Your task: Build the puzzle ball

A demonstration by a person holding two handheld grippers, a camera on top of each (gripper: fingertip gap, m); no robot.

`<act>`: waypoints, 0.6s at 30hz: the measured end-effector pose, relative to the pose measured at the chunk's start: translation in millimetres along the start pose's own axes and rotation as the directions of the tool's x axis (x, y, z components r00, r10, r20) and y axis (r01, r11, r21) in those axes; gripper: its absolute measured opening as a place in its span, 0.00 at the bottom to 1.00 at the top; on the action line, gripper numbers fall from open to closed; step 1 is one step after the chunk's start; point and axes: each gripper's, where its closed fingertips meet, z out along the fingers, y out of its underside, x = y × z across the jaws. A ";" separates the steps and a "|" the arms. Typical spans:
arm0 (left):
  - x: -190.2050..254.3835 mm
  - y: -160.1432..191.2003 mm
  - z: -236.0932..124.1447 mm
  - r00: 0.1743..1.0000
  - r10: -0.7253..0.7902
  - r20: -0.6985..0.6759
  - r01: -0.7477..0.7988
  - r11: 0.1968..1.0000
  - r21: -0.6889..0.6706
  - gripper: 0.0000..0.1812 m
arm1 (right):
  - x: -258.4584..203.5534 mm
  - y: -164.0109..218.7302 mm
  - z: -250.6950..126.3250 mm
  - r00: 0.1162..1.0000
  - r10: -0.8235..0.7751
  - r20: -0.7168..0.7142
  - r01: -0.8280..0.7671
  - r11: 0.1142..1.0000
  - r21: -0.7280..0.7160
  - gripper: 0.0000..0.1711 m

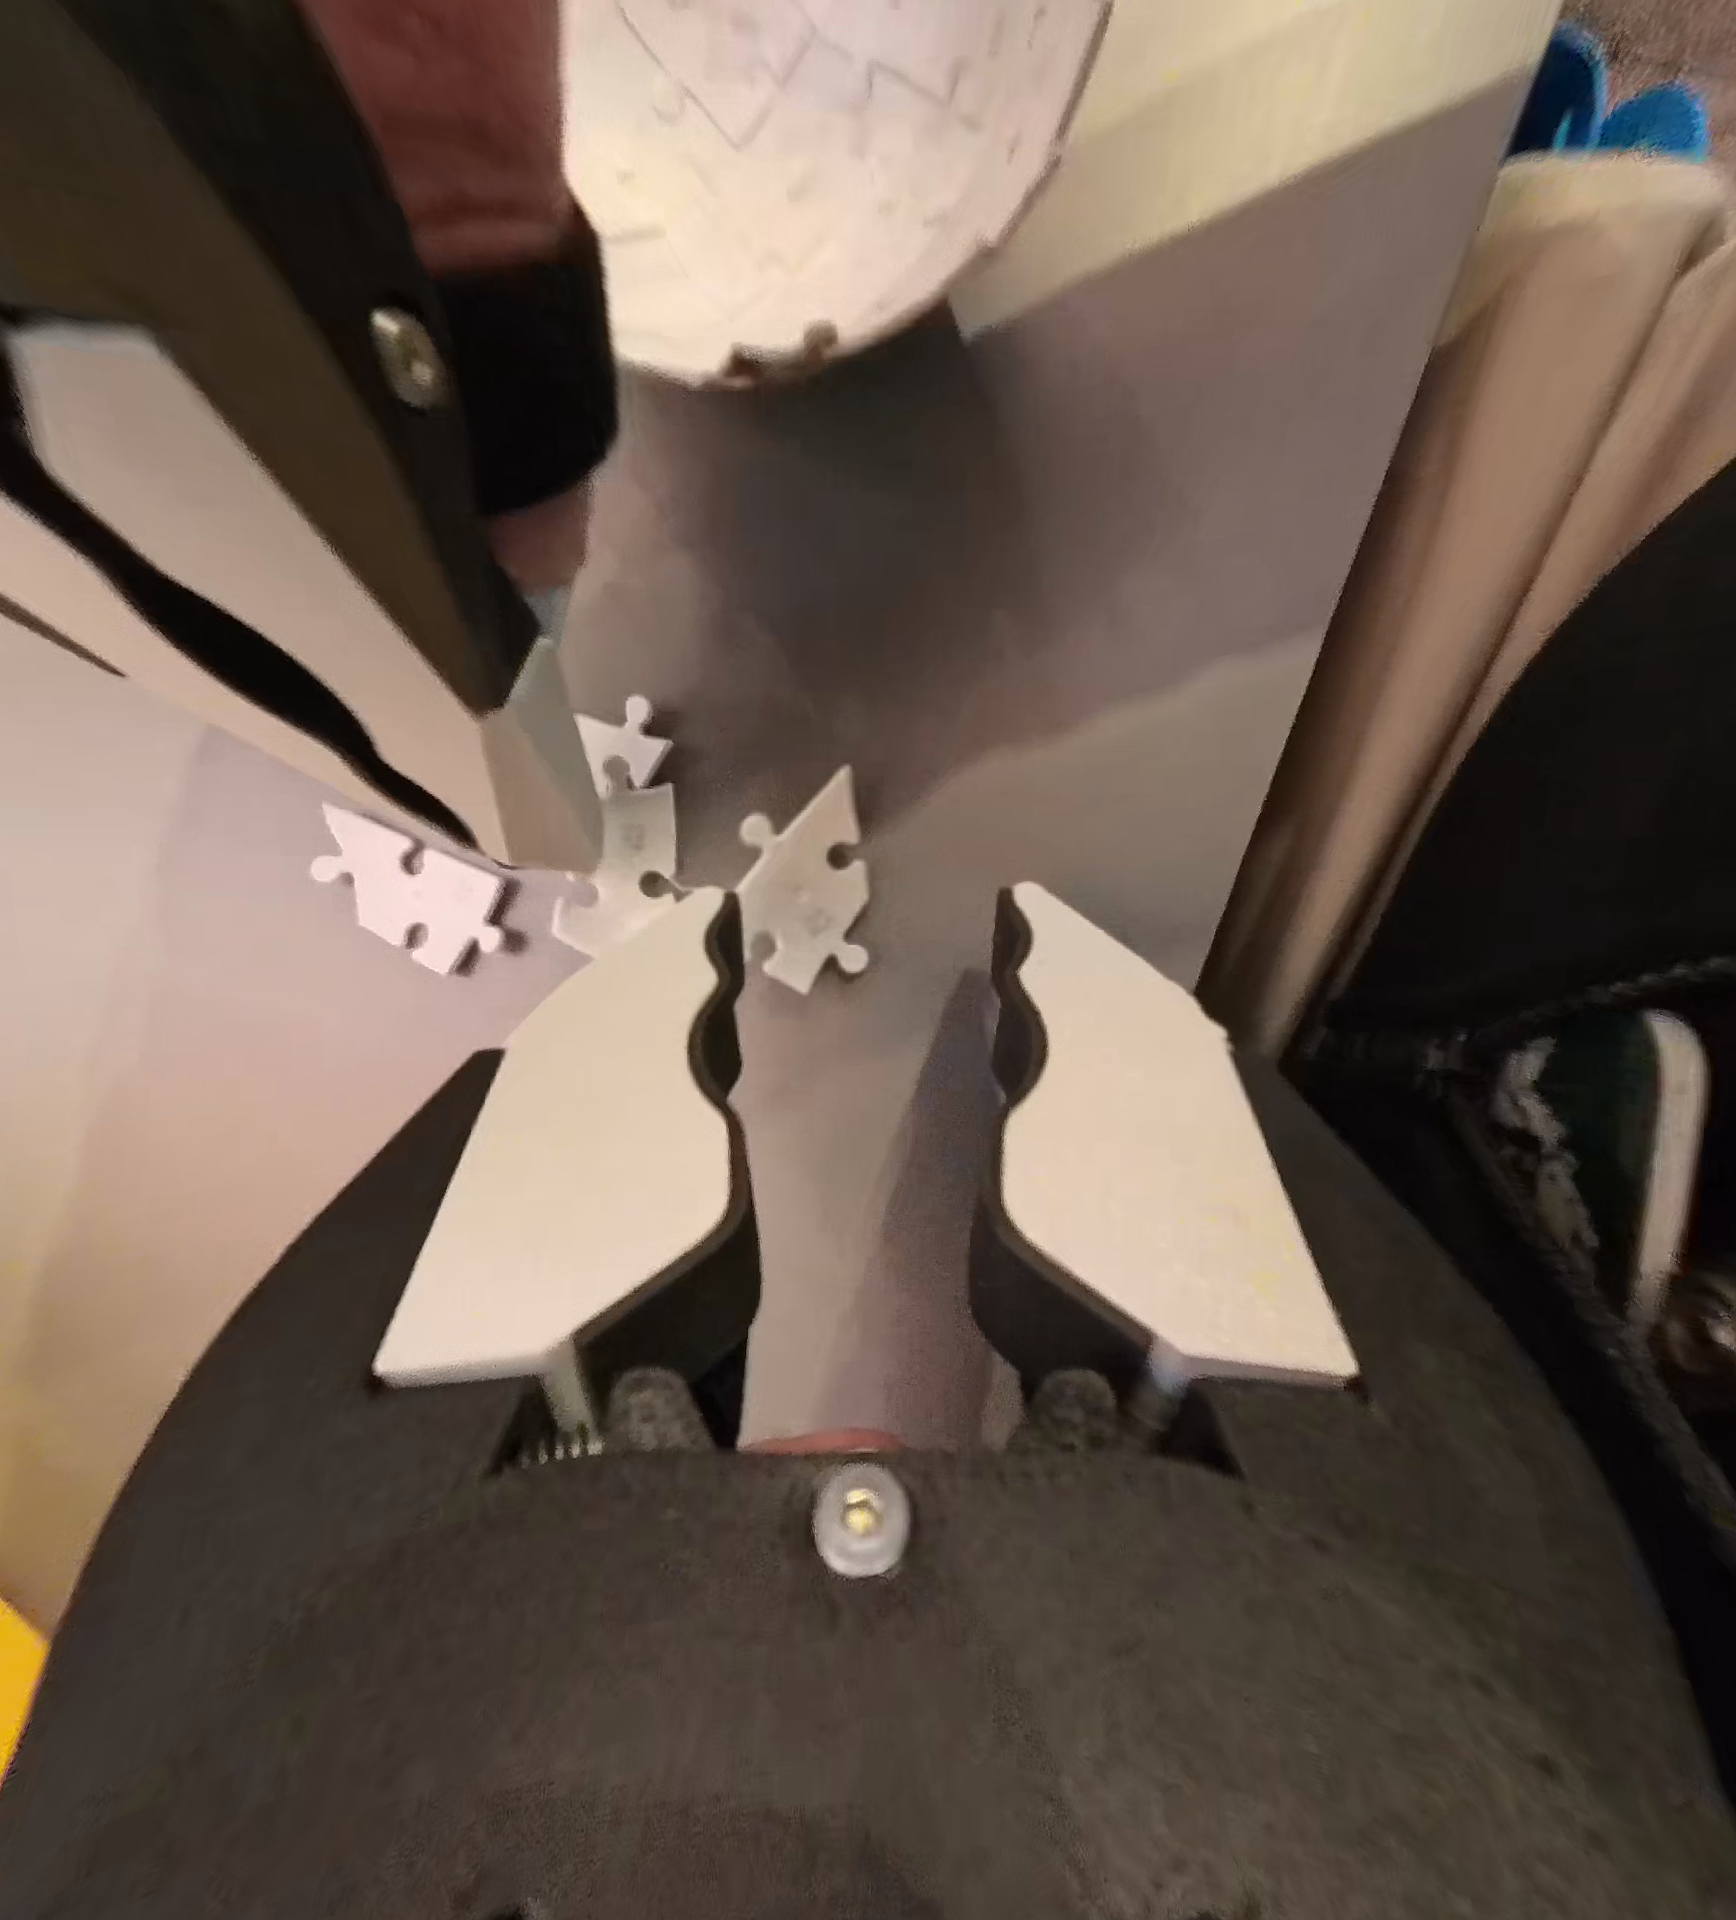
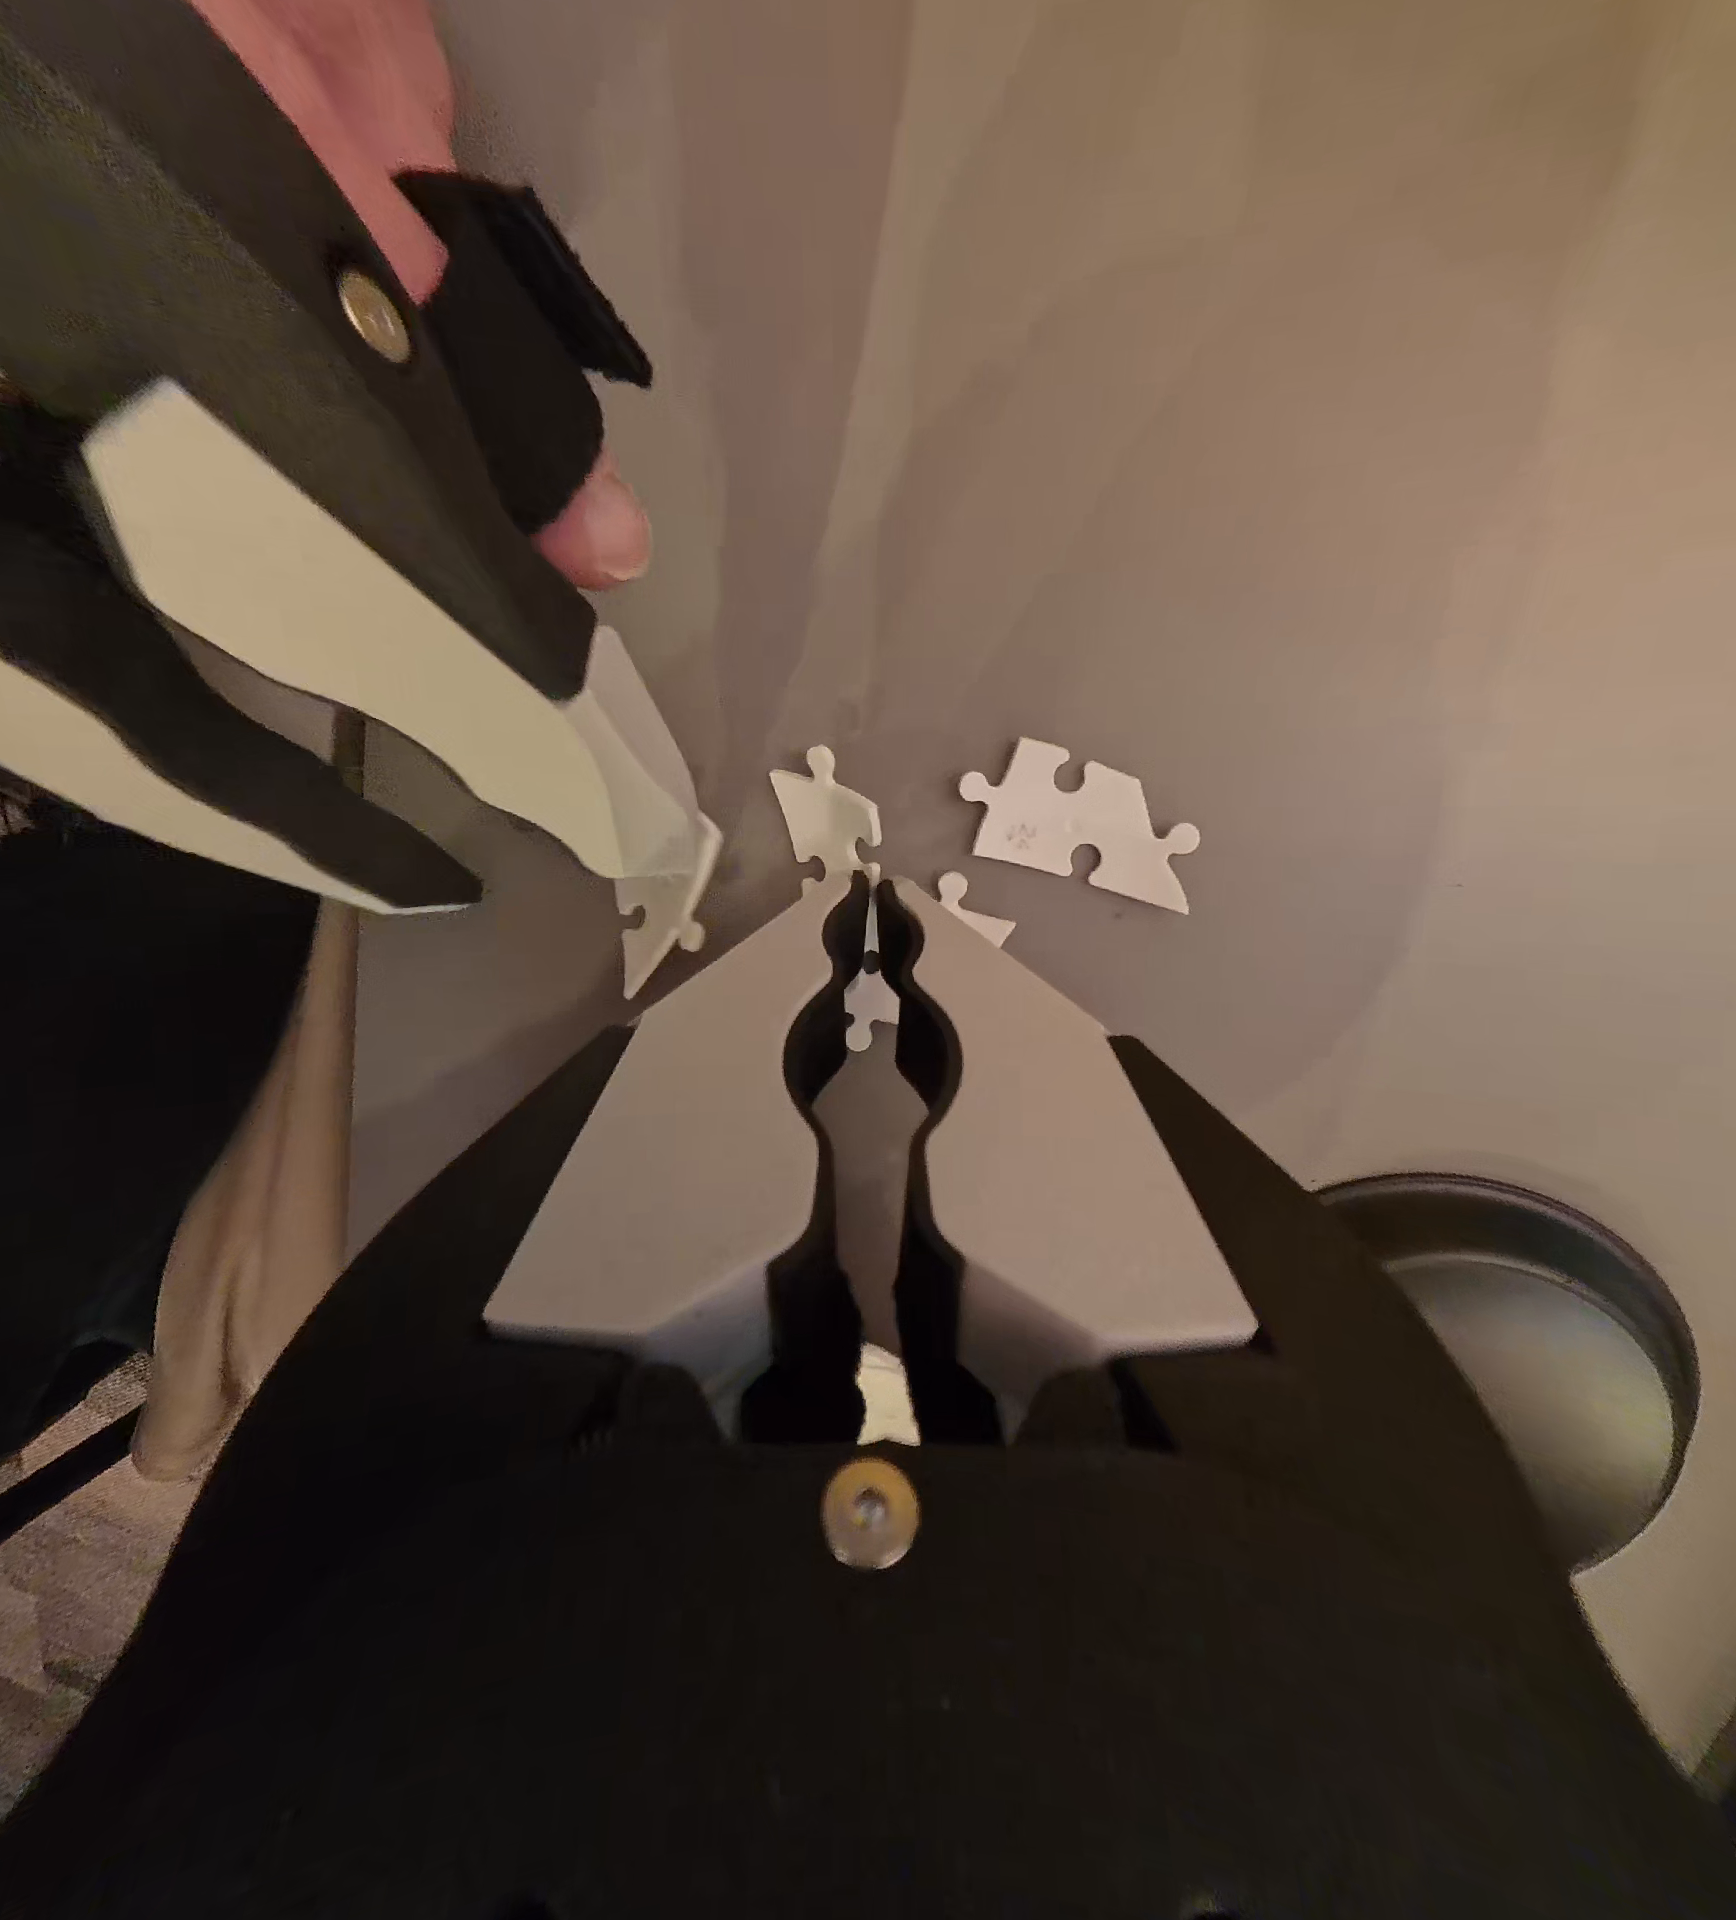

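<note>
Low in the centre of the left wrist view, the left gripper [image 1: 869, 935] stands spread wide with nothing between its pale, wavy-edged fingers [image 1: 615, 1122], its tips hovering just over a loose cluster of puzzle pieces [image 1: 810, 883] on the smooth grey table [image 1: 999, 623]. The pieces are thin, flat, white, with round knobs and notches. In the right wrist view the right gripper [image 2: 871, 883] is pressed nearly together at the centre, pinching one small white piece [image 2: 869, 1003] edge-on between its black-lined tips; a doubled piece [image 2: 1077, 828] lies just beside it to the upper right, another piece [image 2: 828, 816] just above the tips. The partly built puzzle ball [image 1: 812, 166], a pale domed shell with faint seams, sits at the top of the left wrist view, well apart from the pieces. A round metal tin [image 2: 1570, 1340] sits at the lower right.
</note>
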 end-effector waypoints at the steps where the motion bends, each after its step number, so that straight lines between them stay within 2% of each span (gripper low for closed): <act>1: 0.2 2.7 2.3 1.000 0.017 0.011 -0.016 1.000 -0.017 0.26 | -0.2 -0.7 -0.3 1.000 0.001 -0.002 -0.001 1.000 0.005 0.00; 12: 15.3 1.8 13.4 0.996 0.086 -0.020 -0.087 0.996 -0.029 0.25 | -7.5 -5.9 -25.1 0.994 0.108 -0.029 -0.105 0.991 0.080 0.00; 18: 7.8 7.5 12.6 0.999 -0.052 -0.003 0.052 0.998 -0.046 0.27 | -12.4 0.4 -26.8 0.976 0.215 -0.037 -0.211 0.973 0.093 0.00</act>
